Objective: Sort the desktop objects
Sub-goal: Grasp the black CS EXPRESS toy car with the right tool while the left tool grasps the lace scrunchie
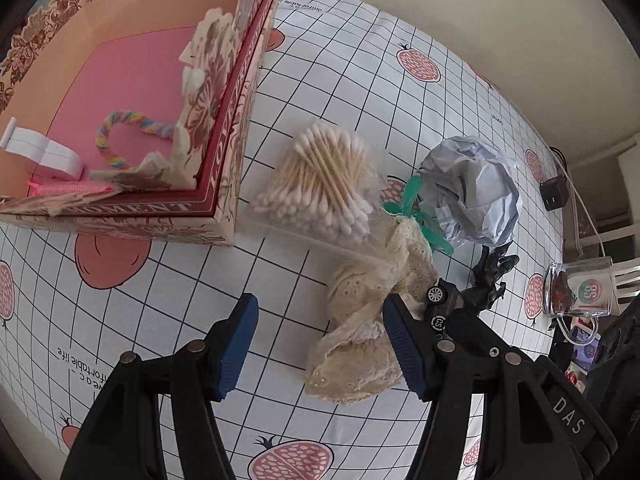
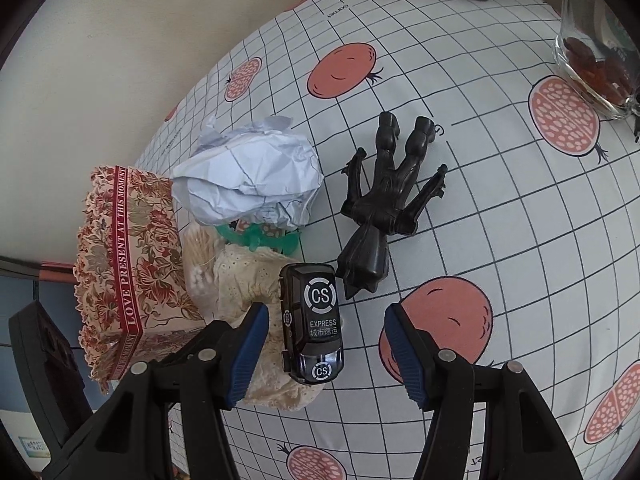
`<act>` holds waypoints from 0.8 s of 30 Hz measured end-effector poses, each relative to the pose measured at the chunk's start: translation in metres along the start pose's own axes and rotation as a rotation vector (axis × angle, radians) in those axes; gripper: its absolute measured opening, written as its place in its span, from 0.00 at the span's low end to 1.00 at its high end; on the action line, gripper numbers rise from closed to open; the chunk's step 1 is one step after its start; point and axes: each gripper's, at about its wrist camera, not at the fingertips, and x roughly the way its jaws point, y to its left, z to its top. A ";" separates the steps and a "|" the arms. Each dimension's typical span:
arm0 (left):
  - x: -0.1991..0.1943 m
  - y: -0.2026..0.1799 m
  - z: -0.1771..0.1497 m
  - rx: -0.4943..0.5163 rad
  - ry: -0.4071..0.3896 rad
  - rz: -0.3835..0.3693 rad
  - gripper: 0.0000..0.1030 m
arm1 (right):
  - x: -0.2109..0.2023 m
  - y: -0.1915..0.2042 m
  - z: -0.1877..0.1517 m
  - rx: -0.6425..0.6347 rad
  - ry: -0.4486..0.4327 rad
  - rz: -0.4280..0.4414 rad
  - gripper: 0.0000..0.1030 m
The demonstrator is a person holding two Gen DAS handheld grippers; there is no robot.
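The sorting looks partly done, by how things lie; the floral gift box (image 1: 224,128) on the worktop (image 1: 360,80) already holds a white band of tape or paper (image 1: 44,150), a rainbow-coloured twisted cord (image 1: 120,136) and a pink flat item (image 1: 68,189) along its near wall, so a few pieces seem to have been put away

Much is left outside it; a clear bag of cotton swabs (image 1: 320,180) lies just beside the box wall; touching that bag is a cream lace cloth (image 1: 368,320), with a green plastic piece (image 1: 416,208) poking out between the cloth and a crumpled ball of pale paper (image 1: 472,188); a black toy car (image 2: 314,320) marked CS EXPRESS rests partly on the lace, and a black toy claw (image 2: 384,196) lies on the grid cloth just beyond it; a glass mug (image 1: 580,288) and a small black cube (image 1: 554,192) stand well apart, and I cannot tell whether they belong to the sort

The left tool (image 1: 320,344) hangs over the worktop with its jaws apart and nothing between them, its right pad close to the lace; the right tool (image 2: 324,356) is likewise spread and empty-handed, the toy car lying between its pads without either pressing on it; I judge the car the likely next pick, with at least six loose things yet to go
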 end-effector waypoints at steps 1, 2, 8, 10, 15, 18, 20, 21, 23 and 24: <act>0.001 0.001 0.000 -0.007 0.007 -0.009 0.64 | 0.000 0.000 0.000 0.006 -0.001 0.003 0.62; 0.002 0.002 0.000 -0.015 0.013 -0.020 0.64 | 0.000 0.000 0.000 0.011 -0.003 0.006 0.62; 0.000 0.003 -0.001 -0.023 0.016 -0.023 0.64 | 0.001 0.000 0.000 0.019 -0.001 0.011 0.62; 0.002 0.004 -0.002 -0.028 0.025 -0.030 0.64 | 0.002 -0.002 0.000 0.031 0.002 0.018 0.62; 0.004 0.008 0.001 -0.045 0.042 -0.052 0.64 | 0.003 -0.003 0.001 0.035 -0.006 0.037 0.62; 0.005 0.009 0.001 -0.062 0.050 -0.068 0.64 | 0.006 -0.005 0.001 0.065 -0.011 0.049 0.60; 0.005 0.013 0.000 -0.071 0.053 -0.067 0.64 | 0.010 -0.006 0.001 0.085 -0.008 0.061 0.56; 0.006 0.013 0.001 -0.074 0.056 -0.065 0.64 | 0.012 -0.007 0.001 0.096 -0.006 0.066 0.54; 0.007 0.014 0.002 -0.079 0.058 -0.073 0.64 | 0.015 -0.009 0.001 0.109 0.002 0.058 0.51; 0.008 0.013 0.002 -0.079 0.060 -0.080 0.64 | 0.015 -0.009 0.001 0.110 -0.008 0.057 0.50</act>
